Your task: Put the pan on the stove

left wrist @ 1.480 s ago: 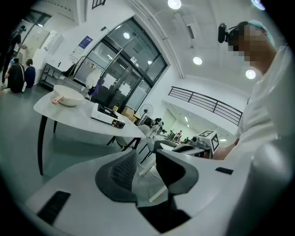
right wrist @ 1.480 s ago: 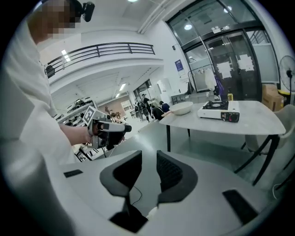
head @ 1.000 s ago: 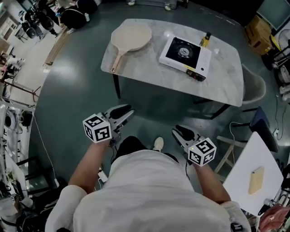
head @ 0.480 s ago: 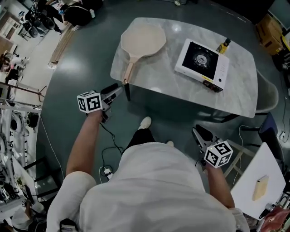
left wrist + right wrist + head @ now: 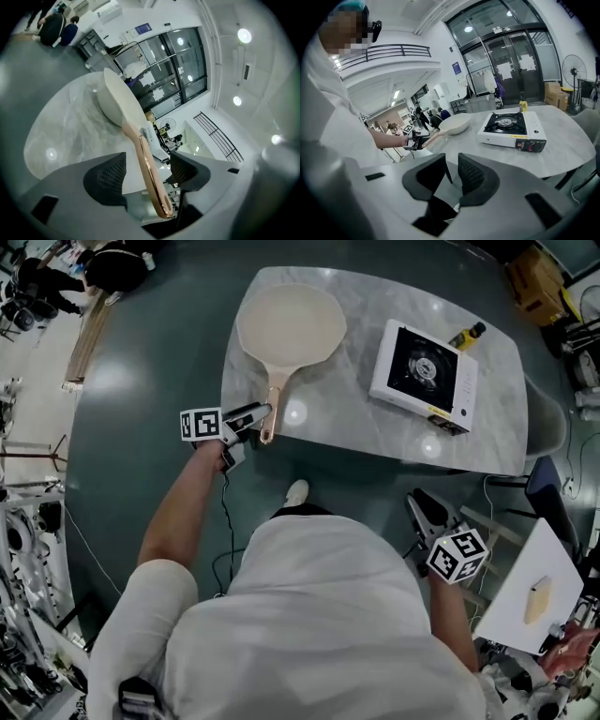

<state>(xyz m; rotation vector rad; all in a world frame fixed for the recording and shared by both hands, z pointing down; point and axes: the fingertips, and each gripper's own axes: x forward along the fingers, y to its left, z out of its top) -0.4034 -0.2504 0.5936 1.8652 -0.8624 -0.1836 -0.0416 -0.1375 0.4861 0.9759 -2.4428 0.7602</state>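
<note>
A cream pan (image 5: 291,322) lies on the marble table (image 5: 487,442), its copper handle (image 5: 272,413) pointing at the near edge. My left gripper (image 5: 255,414) is at that handle's end. In the left gripper view the handle (image 5: 151,176) runs between the jaws of the left gripper (image 5: 147,176); they have just been opening and stand wide, the pads off it. The white portable stove (image 5: 424,368) sits to the pan's right with nothing on its burner. My right gripper (image 5: 424,509) hangs below the table edge; its jaws (image 5: 451,164) have closed slightly, narrowly apart with nothing between them.
A small bottle (image 5: 467,335) stands behind the stove. A chair (image 5: 553,427) is at the table's right end. A white side table (image 5: 511,592) with a wooden block (image 5: 536,601) is at the lower right. People stand in the far background.
My left gripper has moved forward from beside my body to the pan handle and its jaws have spread around it. The right gripper has shifted right and stays low.
</note>
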